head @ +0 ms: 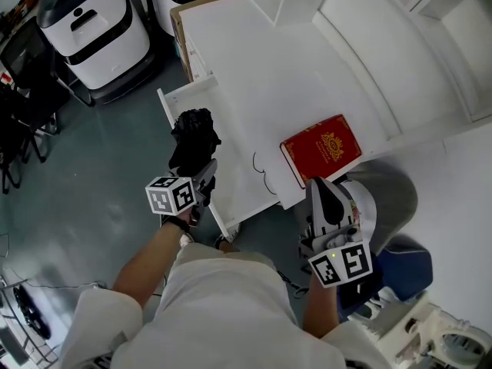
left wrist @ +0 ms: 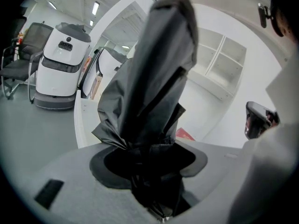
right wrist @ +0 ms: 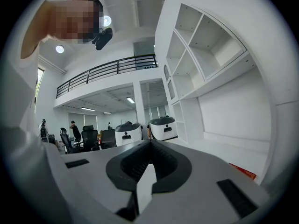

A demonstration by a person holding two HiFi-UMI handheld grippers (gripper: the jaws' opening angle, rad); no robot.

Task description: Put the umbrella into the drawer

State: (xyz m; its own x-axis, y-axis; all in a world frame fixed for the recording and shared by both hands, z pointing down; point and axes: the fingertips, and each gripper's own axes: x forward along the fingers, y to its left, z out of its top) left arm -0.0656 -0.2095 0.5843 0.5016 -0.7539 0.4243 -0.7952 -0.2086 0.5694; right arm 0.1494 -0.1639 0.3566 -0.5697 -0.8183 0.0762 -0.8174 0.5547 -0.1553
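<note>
A white desk (head: pixel 254 68) is seen from above, with its drawer (head: pixel 192 92) pulled open. A folded black umbrella (head: pixel 194 137) is pinched by the left hand-held gripper (head: pixel 206 175) over the drawer's near end. A red book (head: pixel 321 146) is laid right of the drawer. Farther right of the drawer, the right hand-held gripper (head: pixel 323 194) is pressed together, with nothing held.
</note>
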